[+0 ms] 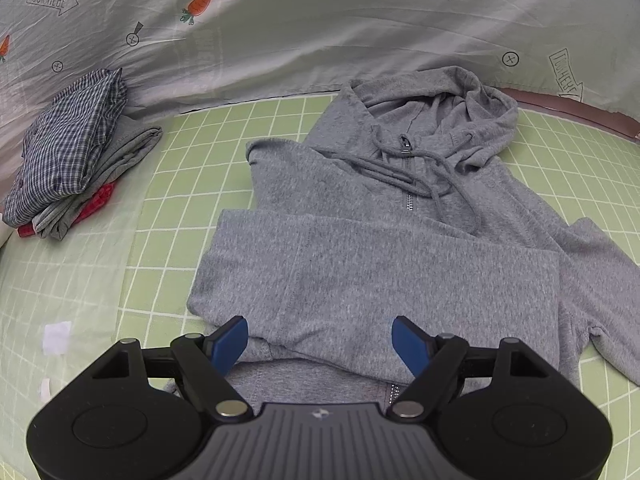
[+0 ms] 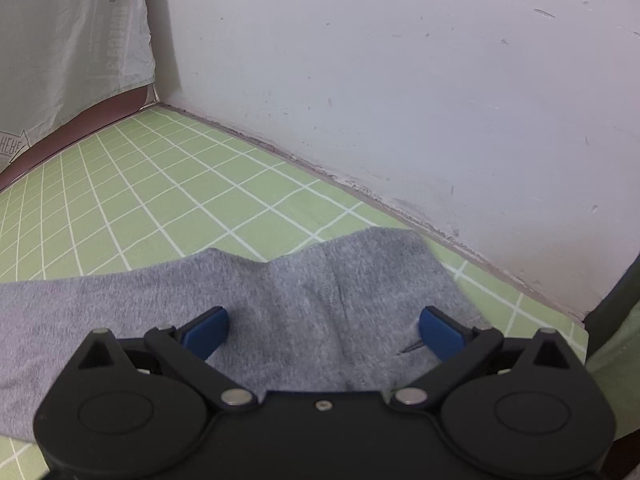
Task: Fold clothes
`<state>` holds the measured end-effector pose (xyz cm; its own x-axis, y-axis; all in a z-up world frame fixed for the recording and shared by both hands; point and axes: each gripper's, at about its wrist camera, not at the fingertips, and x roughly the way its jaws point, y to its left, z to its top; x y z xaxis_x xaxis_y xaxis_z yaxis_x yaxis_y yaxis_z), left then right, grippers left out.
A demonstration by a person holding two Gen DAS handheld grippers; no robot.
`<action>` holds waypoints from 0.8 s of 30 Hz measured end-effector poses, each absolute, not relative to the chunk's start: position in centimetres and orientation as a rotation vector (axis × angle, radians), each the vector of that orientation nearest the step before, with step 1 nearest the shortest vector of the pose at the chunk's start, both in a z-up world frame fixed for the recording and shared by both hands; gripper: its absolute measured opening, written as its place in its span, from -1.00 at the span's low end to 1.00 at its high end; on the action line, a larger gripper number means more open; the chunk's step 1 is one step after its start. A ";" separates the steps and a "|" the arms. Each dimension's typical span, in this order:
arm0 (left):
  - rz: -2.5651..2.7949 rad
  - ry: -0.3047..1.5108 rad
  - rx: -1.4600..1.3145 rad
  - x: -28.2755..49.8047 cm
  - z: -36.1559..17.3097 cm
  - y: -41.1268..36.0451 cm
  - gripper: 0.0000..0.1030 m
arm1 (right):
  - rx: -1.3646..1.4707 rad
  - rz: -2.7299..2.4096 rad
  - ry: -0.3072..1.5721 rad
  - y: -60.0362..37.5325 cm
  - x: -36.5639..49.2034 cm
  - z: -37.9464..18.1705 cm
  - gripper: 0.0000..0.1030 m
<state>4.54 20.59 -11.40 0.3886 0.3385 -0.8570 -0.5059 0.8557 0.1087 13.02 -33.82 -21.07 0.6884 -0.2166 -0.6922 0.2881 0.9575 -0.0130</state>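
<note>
A grey zip hoodie (image 1: 384,232) lies face up on the green grid mat (image 1: 224,148), hood toward the back, with its left sleeve folded across the chest. My left gripper (image 1: 320,338) is open, its blue pads over the hoodie's lower edge near the hem. My right gripper (image 2: 324,328) is open just above the end of the hoodie's right sleeve (image 2: 320,280), which lies spread on the mat (image 2: 160,200). Neither gripper holds cloth.
A pile of folded clothes (image 1: 68,160), checked shirt on top, sits at the mat's left edge. A printed sheet (image 1: 280,32) hangs behind. A white wall (image 2: 400,80) borders the mat on the right. Small white scraps (image 1: 56,336) lie at the left.
</note>
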 end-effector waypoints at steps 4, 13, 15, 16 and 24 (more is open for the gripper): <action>0.531 1.041 -0.181 4.6 -11.5 20.4 0.55 | 0.081 -0.209 0.743 -32.6 12.7 -20.6 0.19; 0.549 1.055 -0.219 4.2 -12.1 21.2 0.55 | 0.307 -0.060 0.792 -30.8 13.1 -19.8 -0.71; 0.547 1.057 -0.226 4.2 -12.2 21.4 0.55 | 0.397 -0.009 0.804 -30.1 13.4 -19.8 -0.71; 0.547 1.058 -0.227 4.1 -12.3 21.4 0.55 | 0.398 0.017 0.811 -29.2 13.7 -19.8 -0.71; 0.568 1.086 -0.222 4.3 -13.3 21.8 0.55 | 0.364 0.304 0.895 -19.4 16.9 -19.5 -0.73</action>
<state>4.34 21.81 -13.25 0.3413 0.3268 -0.8813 -0.5380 0.8367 0.1020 16.95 -19.35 -19.47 0.5902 0.4042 -0.6988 -0.1054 0.8968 0.4297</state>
